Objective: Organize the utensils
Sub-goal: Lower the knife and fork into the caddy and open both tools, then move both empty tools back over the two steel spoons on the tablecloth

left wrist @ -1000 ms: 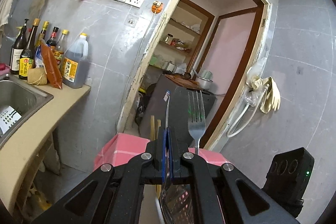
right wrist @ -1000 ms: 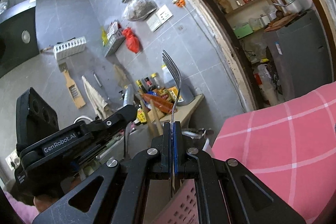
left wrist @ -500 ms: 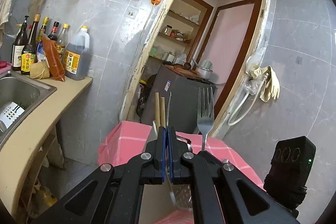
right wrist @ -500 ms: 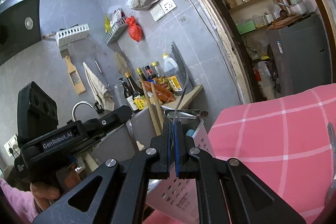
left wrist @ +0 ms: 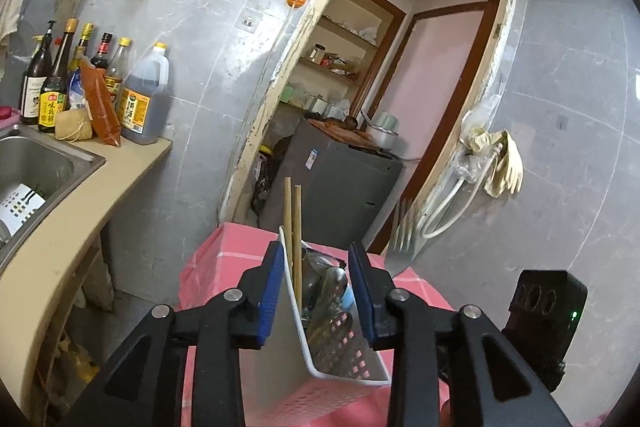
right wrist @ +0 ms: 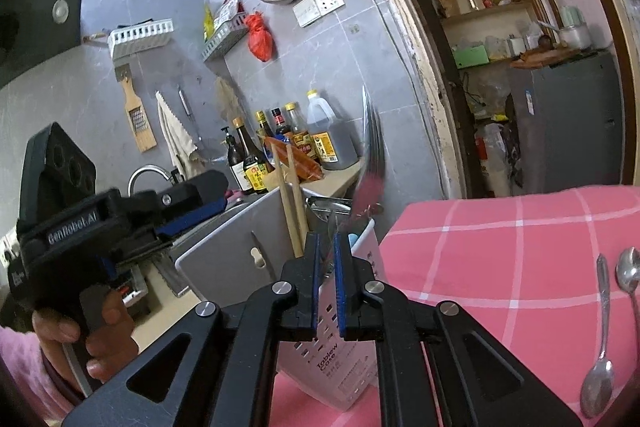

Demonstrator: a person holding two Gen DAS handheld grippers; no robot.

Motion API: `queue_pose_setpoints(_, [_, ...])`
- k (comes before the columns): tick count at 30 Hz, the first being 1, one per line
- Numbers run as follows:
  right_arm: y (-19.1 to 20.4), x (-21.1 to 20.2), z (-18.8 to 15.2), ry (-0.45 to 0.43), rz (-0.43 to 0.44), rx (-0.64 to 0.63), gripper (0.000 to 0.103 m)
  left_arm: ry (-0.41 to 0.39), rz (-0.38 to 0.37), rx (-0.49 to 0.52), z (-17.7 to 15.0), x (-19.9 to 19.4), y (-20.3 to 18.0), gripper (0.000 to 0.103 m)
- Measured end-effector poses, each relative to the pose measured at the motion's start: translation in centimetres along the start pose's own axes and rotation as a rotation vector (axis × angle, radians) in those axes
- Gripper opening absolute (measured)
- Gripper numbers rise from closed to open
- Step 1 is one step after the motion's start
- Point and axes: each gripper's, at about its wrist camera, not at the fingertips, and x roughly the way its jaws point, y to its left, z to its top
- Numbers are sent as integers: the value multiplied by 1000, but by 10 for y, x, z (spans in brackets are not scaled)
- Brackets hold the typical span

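Two grippers over one white caddy (left wrist: 340, 359) on a pink checked cloth (right wrist: 500, 247). Left gripper (left wrist: 316, 291): jaws spread wide, holding nothing, straddling the caddy's top. Right gripper (right wrist: 326, 279): jaws slightly parted; a fork (right wrist: 370, 163), motion-blurred, stands between them, tines up; grip cannot be told. Caddy contents: two chopsticks (left wrist: 292, 227) upright, some metal utensils. Two spoons (right wrist: 612, 327) lie on the cloth, well apart from the caddy.

Pink checked tablecloth (right wrist: 500, 247), white utensil caddy (right wrist: 340, 359) standing on it, two spoons (right wrist: 600, 367) lying apart
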Motion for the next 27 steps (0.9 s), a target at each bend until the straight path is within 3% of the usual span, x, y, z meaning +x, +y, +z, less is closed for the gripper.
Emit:
queue_pose_setpoints(7, [11,-16,13,8,-32,-24,9,-11,41,-34,7,-14,-3,42])
queue_pose_setpoints(11, [7,-43,26,-42,-100,13,48,-14,87,-35,10,-23,-9,55])
queue_pose_setpoints(14, [3,-66,37,-67,-169,9,51,-12,132,-16,13,-29,-18,65])
queue_pose_setpoints(21, [-11,-122,57,-122,-288,-11,83,-17,227,56,9,-35,-54,95])
queue_pose_setpoints(24, [-19,-144,62,-135,-336,-17,97,-25,236,94,2,-36,-76,99])
queue_pose_setpoints(27, [-30,-161,66,-142,-372,-11,100,-35,237,113,-5,-33,-95,102])
